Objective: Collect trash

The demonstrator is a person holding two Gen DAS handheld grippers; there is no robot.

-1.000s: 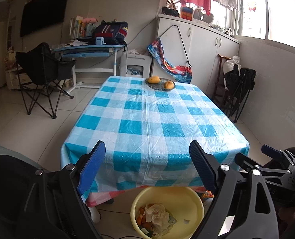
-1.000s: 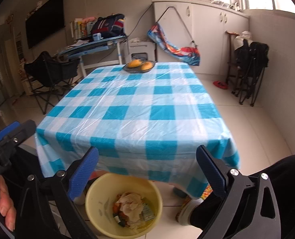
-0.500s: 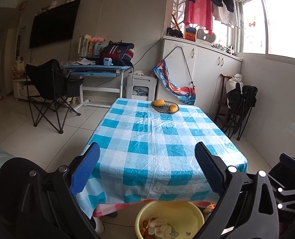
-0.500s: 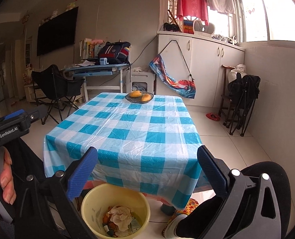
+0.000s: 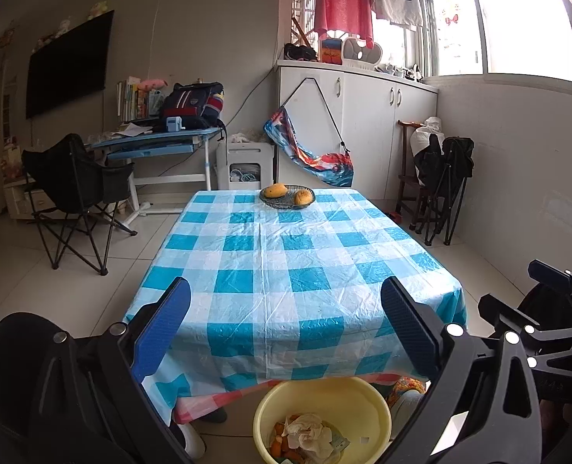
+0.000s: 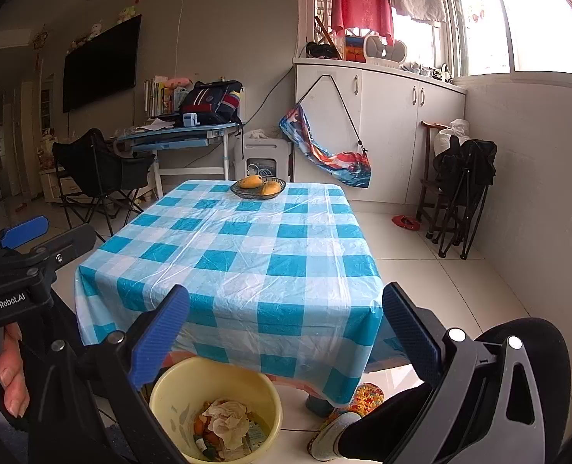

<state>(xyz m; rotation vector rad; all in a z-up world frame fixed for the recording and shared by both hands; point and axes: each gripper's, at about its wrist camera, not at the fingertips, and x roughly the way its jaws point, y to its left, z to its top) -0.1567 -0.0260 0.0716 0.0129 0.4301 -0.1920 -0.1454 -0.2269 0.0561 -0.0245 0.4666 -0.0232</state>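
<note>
A yellow basin [image 5: 320, 384] stands on the floor under the near edge of the table. Crumpled tissue, peels and wrappers [image 5: 309, 435] lie in it. In the right wrist view the same basin [image 6: 212, 367] and its trash [image 6: 228, 421] sit at lower left. My left gripper [image 5: 284, 286] hangs above and before the basin; its jaws are opening and nothing is between them. My right gripper [image 6: 286, 290] is open and empty, beside the left one. The table's blue checked cloth [image 5: 286, 255] bears only a bowl of yellow fruit [image 5: 287, 195] at its far end.
A folding chair [image 5: 73, 193] and a desk [image 5: 154, 143] stand at the left. White cabinets [image 5: 363, 127] line the back and folded chairs [image 5: 440, 189] stand at the right wall. A person's hand [image 6: 11, 379] holds the left gripper, and a slippered foot [image 6: 336, 433] rests near the basin.
Both grippers have risen and tipped upward, so the basin has dropped toward the bottom of both views. The left jaws have spread wider. The right jaws stay wide apart.
</note>
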